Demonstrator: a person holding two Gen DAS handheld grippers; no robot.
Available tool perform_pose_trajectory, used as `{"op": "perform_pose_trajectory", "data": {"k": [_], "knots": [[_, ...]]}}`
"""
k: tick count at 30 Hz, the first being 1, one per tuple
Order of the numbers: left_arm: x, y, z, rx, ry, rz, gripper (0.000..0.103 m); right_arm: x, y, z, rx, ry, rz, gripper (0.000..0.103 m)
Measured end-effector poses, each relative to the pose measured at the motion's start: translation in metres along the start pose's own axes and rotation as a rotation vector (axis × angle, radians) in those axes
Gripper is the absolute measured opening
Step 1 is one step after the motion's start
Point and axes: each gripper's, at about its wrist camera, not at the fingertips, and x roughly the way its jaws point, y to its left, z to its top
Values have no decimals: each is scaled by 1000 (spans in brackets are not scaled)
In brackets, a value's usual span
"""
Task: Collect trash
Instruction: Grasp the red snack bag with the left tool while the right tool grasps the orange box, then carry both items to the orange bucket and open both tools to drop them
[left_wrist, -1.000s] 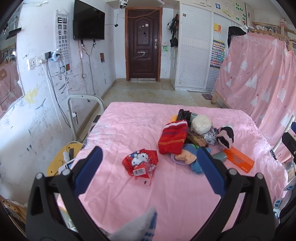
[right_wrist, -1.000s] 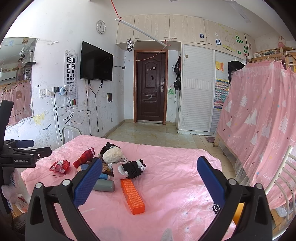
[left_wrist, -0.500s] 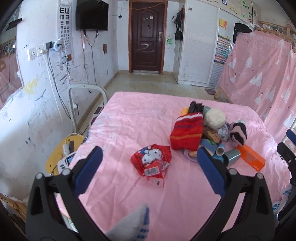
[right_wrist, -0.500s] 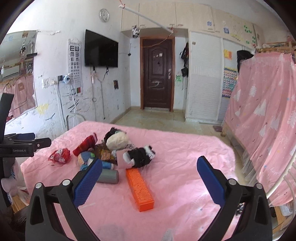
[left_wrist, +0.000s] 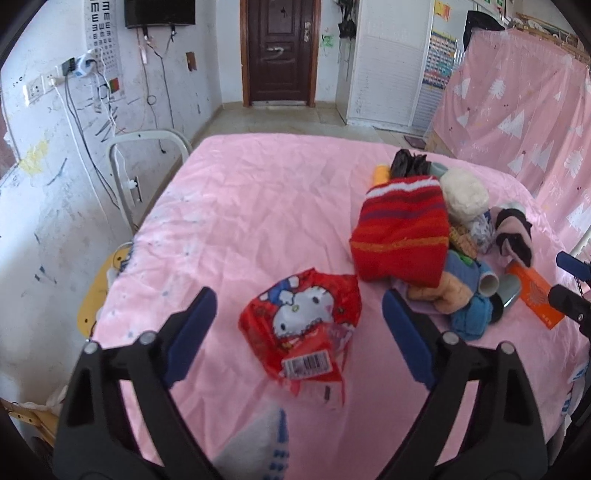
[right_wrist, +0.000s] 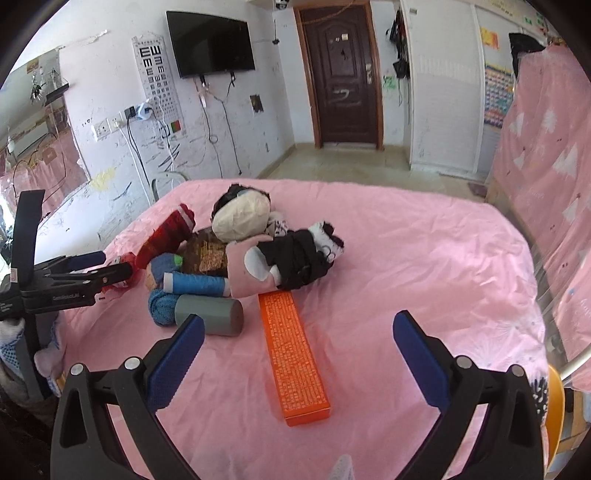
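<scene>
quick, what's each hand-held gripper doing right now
Left hand-held gripper: open, jaws just been closing around the red wrapper, not gripping yet.
Right hand-held gripper: open, empty, over the orange box.

My left wrist camera looks down over the pink-sheeted bed's (left_wrist: 258, 192) left edge; my right camera views its right half (right_wrist: 424, 266). Both share the central clothes heap (left_wrist: 424, 236) (right_wrist: 251, 251).

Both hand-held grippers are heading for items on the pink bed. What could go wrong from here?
1. The red snack wrapper lies crumpled and flat between the left hand-held gripper's open, closing jaws; they might pinch the pink sheet too.
2. The right hand-held gripper straddles the orange box, near the grey cylinder, which may get knocked.
</scene>
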Motion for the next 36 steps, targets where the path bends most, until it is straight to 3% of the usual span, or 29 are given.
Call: {"op": "perform_pose_trajectory", "data": {"k": [5, 7, 8, 10, 12, 13, 15, 21, 27, 36], "knots": [[11, 1, -1, 2, 29, -58, 61, 13, 11, 3, -61, 72, 21, 92], [11, 3, -2, 1, 26, -73, 55, 19, 11, 4, -62, 106, 38, 85], [12, 4, -2, -1, 30, -79, 47, 22, 9, 4, -54, 125, 43, 76], [12, 6, -2, -6, 31, -80, 44, 27, 4, 3, -38, 159, 49, 51], [11, 4, -2, 0, 25, -75, 39, 25, 0, 5, -28, 167, 55, 41], [10, 3, -3, -1, 22, -70, 38, 24, -2, 4, -24, 172, 58, 29], [7, 3, -4, -5, 16, -67, 37, 22, -8, 3, -16, 176, 61, 14], [-20, -2, -2, -9, -40, -60, 37, 3, -17, -4, 4, 121, 80, 14], [-55, -37, 11, 69, -121, -73, 37, -29, -33, -3, 56, 32, 110, 14], [-80, -140, 34, 238, -176, -251, 37, -86, -82, -12, 123, -91, 30, 14]]}}
